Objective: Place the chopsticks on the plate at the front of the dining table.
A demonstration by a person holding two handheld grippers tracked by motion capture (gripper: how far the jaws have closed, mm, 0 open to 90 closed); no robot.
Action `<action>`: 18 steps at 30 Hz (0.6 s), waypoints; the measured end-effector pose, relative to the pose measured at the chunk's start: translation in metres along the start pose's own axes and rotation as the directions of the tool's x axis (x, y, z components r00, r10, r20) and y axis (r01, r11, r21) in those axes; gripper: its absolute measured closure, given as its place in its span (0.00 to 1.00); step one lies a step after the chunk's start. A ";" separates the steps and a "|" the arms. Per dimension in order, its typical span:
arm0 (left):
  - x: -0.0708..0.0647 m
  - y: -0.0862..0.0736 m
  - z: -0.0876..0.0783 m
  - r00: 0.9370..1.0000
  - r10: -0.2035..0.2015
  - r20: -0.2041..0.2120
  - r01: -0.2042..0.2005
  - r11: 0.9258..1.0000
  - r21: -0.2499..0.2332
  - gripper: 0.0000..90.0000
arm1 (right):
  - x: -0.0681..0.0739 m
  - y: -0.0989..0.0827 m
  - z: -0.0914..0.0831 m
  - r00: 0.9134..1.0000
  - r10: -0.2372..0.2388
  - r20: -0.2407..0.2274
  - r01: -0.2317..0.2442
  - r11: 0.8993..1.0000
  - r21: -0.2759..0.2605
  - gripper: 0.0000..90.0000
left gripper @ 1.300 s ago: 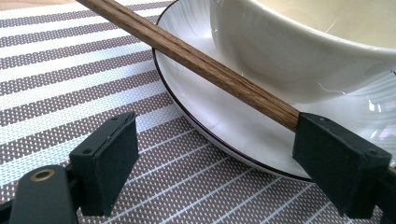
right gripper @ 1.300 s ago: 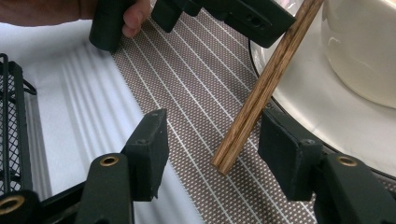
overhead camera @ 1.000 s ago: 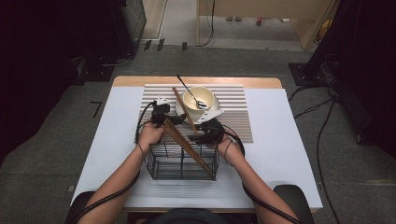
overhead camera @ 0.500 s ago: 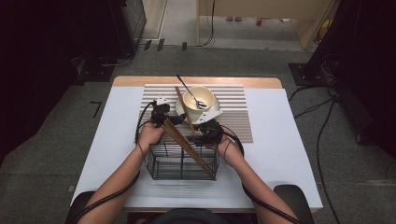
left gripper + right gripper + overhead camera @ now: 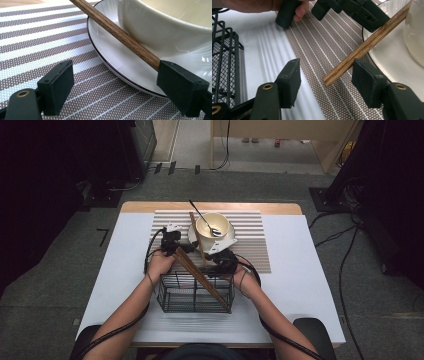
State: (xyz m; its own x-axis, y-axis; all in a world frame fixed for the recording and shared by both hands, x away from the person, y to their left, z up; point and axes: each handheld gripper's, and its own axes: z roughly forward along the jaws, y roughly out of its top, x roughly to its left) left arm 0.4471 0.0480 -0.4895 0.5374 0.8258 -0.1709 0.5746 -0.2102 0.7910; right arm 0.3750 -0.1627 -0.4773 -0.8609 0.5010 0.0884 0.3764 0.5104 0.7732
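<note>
**Chopsticks lean on the plate rim, both grippers open around them**

A pair of wooden chopsticks (image 5: pixel 364 48) lies side by side with its long axis slanting: the near end rests on the striped placemat (image 5: pixel 324 45), and the shaft rises over the rim of the white plate (image 5: pixel 387 62) toward the cream bowl (image 5: pixel 214 226). In the high view these chopsticks (image 5: pixel 196 237) run almost straight away from the person, just left of the bowl, far end pointing to the table's far edge. In the left gripper view the shaft (image 5: pixel 117 32) crosses the plate (image 5: pixel 110 47) diagonally, close beside the bowl (image 5: pixel 160 27).

The right gripper (image 5: pixel 325 80) has its jaws apart, the near tip of the chopsticks lying between them, close to one pad but not pressed. The left gripper (image 5: pixel 120 85) also stands open; the shaft passes behind one pad, and whether it touches that pad cannot be told.

A spoon (image 5: pixel 204 217) sits in the bowl, handle pointing away and left. A second pair of chopsticks (image 5: pixel 200 277) lies diagonally over the wire basket (image 5: pixel 195 295) near the person.

Against the earlier frames, nothing has visibly shifted: hands, chopsticks and dishes sit as they did.
</note>
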 end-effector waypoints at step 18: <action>0.004 0.001 -0.001 1.000 0.003 -0.009 -0.003 1.000 -0.001 0.16 | 0.000 0.002 0.005 0.999 -0.039 -0.026 0.039 0.999 -0.009 0.45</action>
State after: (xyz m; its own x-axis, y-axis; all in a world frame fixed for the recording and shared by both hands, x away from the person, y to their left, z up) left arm 0.4490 0.0513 -0.4891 0.5333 0.8300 -0.1632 0.5726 -0.2122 0.7919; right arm 0.3775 -0.1579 -0.4789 -0.8838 0.4618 0.0745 0.3394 0.5235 0.7815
